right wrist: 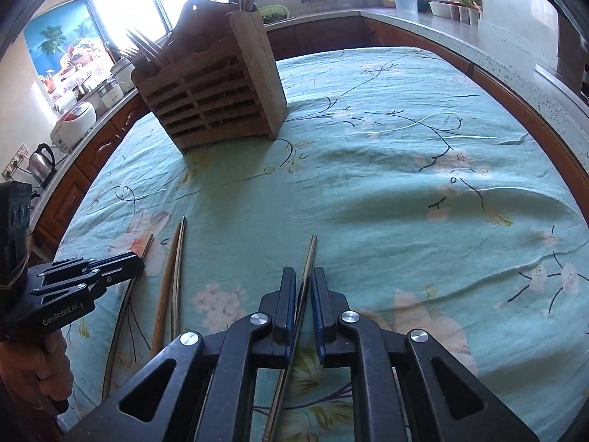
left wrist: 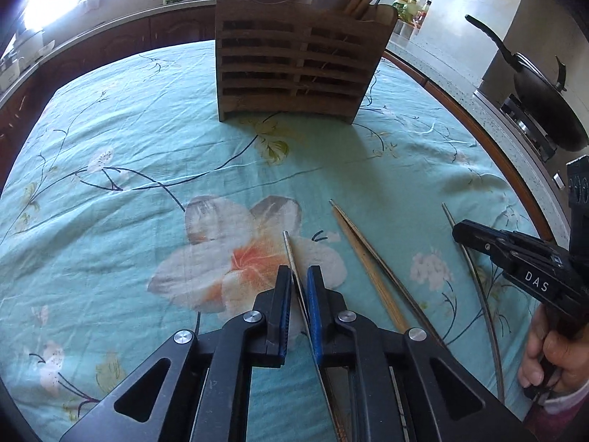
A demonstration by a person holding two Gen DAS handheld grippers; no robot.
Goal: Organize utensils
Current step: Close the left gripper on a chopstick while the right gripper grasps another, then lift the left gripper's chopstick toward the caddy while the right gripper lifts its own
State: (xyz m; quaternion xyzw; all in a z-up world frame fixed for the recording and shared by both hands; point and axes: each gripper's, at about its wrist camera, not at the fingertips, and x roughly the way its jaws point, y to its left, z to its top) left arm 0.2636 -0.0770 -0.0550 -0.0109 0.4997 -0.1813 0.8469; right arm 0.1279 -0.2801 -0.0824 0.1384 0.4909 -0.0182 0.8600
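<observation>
A metal chopstick is being clamped between the blue pads of the left hand-held gripper; its tip is sticking out ahead of the jaws, over the big printed flower on the teal floral cloth covering the desk. The rest of the stick is running back under the gripper body.

A second metal chopstick is being clamped by the right hand-held gripper, jaws drawn together on it, tip poking forward past the pads. Both grippers are being pointed steeply down at the cloth.

Between the two grippers, a pair of chopsticks is lying flat on the cloth, one wooden and one darker and thinner, touching along their length. In the right wrist view the same pair is seen just beside the left gripper's nose.

A slatted wooden utensil holder is standing upright at the far side of the desk, well apart from both grippers, with chopsticks and a spoon already sticking up from its compartments. A hand is seen gripping the right gripper's handle. A black wok is sitting on the stove beyond the desk's right edge.
</observation>
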